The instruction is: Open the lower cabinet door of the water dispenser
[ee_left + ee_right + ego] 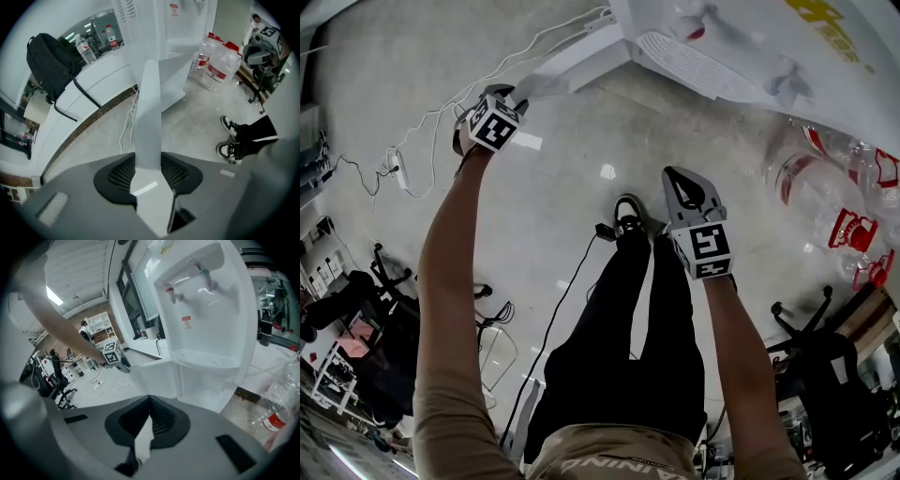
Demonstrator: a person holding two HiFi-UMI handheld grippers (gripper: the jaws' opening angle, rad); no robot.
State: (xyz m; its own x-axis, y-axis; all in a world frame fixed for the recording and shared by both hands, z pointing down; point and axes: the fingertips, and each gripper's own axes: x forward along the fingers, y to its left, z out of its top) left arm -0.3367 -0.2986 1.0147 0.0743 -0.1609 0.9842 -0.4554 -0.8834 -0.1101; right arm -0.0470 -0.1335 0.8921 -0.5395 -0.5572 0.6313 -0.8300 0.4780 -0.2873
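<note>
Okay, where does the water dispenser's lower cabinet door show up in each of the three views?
Head view: cabinet door at top, left of centre, its far edge in the left hand-held gripper.
Left gripper view: door in the centre, edge-on, running up from between the jaws.
Right gripper view: door just left of centre, swung open.
Shared landmark: the white water dispenser.

Your water dispenser (206,310) wears a smooth, glossy white plastic shell, and its lower cabinet door (150,117) looks a duller, satin white. The pale floor (581,187) under you is polished enough to mirror the lights. The bottles (220,65) are clear plastic; the backpack (49,61) is matt black cloth.
</note>
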